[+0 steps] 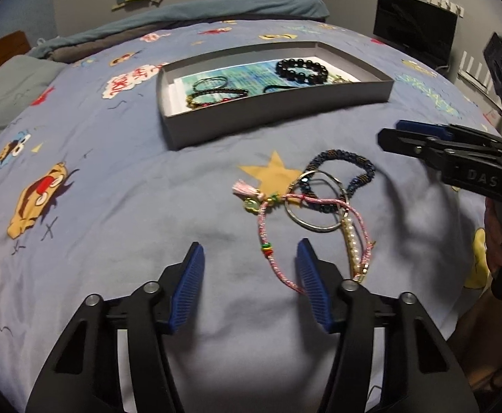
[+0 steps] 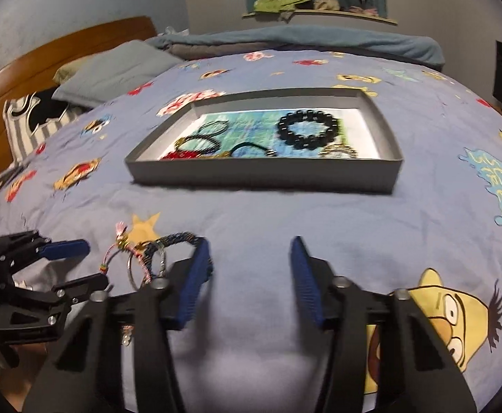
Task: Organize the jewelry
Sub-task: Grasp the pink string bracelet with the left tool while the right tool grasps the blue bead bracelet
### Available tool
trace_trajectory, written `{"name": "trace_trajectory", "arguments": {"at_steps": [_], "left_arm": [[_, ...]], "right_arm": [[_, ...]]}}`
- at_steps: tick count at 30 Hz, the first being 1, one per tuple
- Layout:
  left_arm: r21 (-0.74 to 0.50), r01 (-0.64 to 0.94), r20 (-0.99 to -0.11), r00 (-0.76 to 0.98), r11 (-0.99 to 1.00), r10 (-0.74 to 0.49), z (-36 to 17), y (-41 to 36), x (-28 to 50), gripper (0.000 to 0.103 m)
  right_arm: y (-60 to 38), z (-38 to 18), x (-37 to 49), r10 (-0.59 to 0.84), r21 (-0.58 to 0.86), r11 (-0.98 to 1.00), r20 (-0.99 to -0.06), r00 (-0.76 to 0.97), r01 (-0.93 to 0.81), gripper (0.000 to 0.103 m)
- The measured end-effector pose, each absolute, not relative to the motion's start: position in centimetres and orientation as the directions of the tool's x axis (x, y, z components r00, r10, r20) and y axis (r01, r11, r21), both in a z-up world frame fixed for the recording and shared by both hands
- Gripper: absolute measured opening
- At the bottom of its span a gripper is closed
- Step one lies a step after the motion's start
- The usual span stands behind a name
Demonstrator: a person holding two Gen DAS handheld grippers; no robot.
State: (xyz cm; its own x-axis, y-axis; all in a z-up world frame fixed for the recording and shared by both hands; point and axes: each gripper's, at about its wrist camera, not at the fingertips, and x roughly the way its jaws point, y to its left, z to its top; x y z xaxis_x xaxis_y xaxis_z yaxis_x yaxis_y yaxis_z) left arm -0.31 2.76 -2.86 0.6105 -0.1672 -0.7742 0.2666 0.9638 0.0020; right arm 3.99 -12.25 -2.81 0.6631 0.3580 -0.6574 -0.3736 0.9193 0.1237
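Both the left gripper (image 1: pixel 249 258) and right gripper (image 2: pixel 251 254) gape empty; only the left view shows the pearl strand (image 1: pixel 352 244).

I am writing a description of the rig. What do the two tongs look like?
Both the left tongs and the right tongs have black, angular plastic frames with triangular cut-outs and silver round bolts. Each finger carries a blue ribbed pad. The right tongs bear embossed letters "DAS". No cables show.
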Motion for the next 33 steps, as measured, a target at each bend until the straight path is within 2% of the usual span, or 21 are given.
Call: {"name": "trace_trajectory", "arguments": {"at_steps": [3,12,17,22,24,25,29,33], "left_arm": [[-0.003,0.284,-0.776,0.604,0.959,-0.182,-2.9,2.4,-0.3,0.041],[-0.021,0.29,-0.796,0.574,0.957,-0.192,-3.6,1.9,0.3,0.023],[-0.031,0.263,-0.801,0.571,0.964,-0.182,-3.7,2.7,0.8,0.009],[-0.037,0.266,-0.798,0.573,0.963,-0.189,-3.4,3.0,0.9,0.006],[-0.036,0.268,-0.798,0.572,0.963,-0.189,-3.4,3.0,1.1,0.006],[-0.037,0.268,-0.798,0.572,0.963,-0.19,-3.4,3.0,1.1,0.006],[-0.014,0.274,-0.763,0.619,0.962,-0.187,-2.2,3.1,0.7,0.006],[0.001,0.266,-0.671,0.715,0.964,-0.197,0.9,3.8,-0.5,0.006]], "right_arm": [[-11.5,-2.9,3.8,0.373,0.116,0.908,-0.661,0.652,-0.402,0.028],[-9.6,-3.9,4.4,0.391,0.12,0.891,-0.694,0.604,-0.439,0.027],[-9.1,-4.6,4.8,0.372,0.097,0.892,-0.71,0.598,-0.441,0.027],[-8.5,-5.0,5.0,0.368,0.073,0.882,-0.724,0.584,-0.465,0.024],[-8.5,-5.0,5.2,0.367,0.071,0.88,-0.729,0.578,-0.469,0.01],[-8.4,-5.0,5.2,0.363,0.067,0.881,-0.731,0.578,-0.469,0.008],[-9.0,-4.1,5.1,0.393,0.096,0.878,-0.703,0.592,-0.469,0.007],[-10.3,-1.6,4.4,0.432,0.127,0.878,-0.625,0.65,-0.462,0.007]]}}
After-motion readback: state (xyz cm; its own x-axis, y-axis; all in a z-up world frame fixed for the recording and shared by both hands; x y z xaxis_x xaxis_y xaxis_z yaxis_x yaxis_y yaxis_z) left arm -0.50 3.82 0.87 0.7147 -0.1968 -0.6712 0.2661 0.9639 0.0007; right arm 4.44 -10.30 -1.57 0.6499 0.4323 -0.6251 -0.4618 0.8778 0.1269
